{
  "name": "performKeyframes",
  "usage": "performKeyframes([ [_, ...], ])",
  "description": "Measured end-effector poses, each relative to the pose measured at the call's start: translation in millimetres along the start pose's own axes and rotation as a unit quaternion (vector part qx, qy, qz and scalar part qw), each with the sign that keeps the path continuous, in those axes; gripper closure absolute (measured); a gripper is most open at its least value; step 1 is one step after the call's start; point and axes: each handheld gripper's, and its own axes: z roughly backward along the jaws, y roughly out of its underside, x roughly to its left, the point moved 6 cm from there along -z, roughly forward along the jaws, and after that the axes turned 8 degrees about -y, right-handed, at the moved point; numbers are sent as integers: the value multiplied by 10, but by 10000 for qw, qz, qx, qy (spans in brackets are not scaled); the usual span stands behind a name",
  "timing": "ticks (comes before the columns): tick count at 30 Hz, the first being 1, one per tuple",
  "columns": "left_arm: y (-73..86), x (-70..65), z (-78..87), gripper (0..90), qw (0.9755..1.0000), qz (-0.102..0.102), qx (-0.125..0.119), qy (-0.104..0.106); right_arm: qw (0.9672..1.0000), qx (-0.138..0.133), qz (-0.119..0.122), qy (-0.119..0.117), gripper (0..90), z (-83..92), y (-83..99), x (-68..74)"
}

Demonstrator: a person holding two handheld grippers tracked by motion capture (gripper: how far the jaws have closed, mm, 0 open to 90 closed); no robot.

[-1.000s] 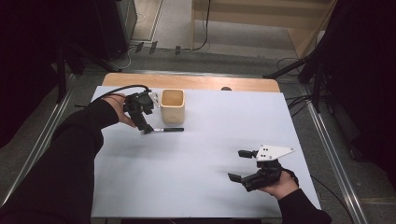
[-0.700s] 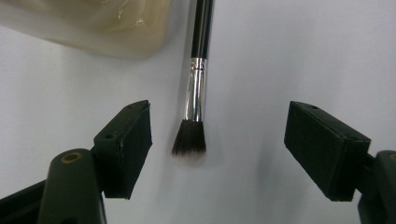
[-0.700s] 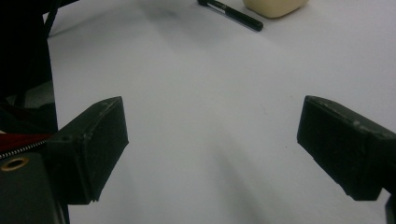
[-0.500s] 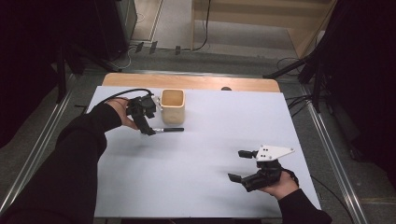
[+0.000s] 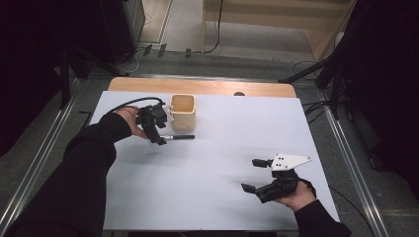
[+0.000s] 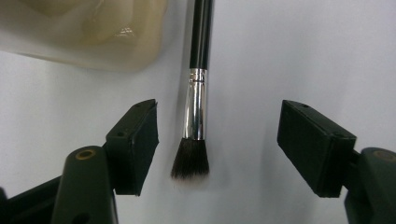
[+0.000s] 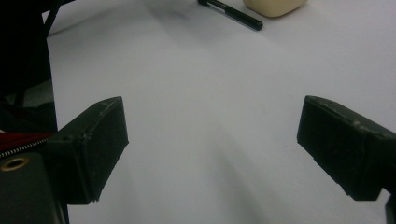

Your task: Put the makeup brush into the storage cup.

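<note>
On the far left part of the white table [image 5: 207,163], the left gripper [image 5: 159,138] hangs tipped down over the bristle end of a makeup brush [image 5: 179,137], which lies flat on the table just near of a cream-coloured cup [image 5: 183,111]. In the left gripper view the brush [image 6: 195,107] lies between the two black jaws, its dark bristle tuft nearest the camera, its shiny metal collar above that and its black handle running away past the corner of the cup [image 6: 88,35]. The left gripper [image 6: 219,135] has its jaws spread apart; they have just been closing in a little, but neither pad touches the brush, with bare table showing on both sides of the collar, so the brush is not gripped. The brush sits closer to the jaw on the left of that view than to the other. From above, the brush handle points to the right along the table, its tip just past the near right corner of the cup, and the cup stands upright with its mouth open. The right gripper [image 5: 257,174] is held at the near right of the table, well apart from the brush and cup, jaws wide and released with nothing between them; in its own view the right gripper [image 7: 212,140] faces bare table, with the brush [image 7: 231,14] and cup [image 7: 275,6] far off at the top edge.
</note>
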Motion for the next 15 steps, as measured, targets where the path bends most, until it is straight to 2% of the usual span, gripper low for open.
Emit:
performKeyframes([
  [4,13,-5,-21,319,10000,-55,-10,10,10000,11,9,-6,91,-2,1,2],
  [6,28,-10,-42,318,10000,19,33,20,10000,11,11,-5,92,-3,1,2],
  [15,38,-16,-111,329,9999,-14,150,-4,10000,21,11,-3,92,-4,2,3],
])
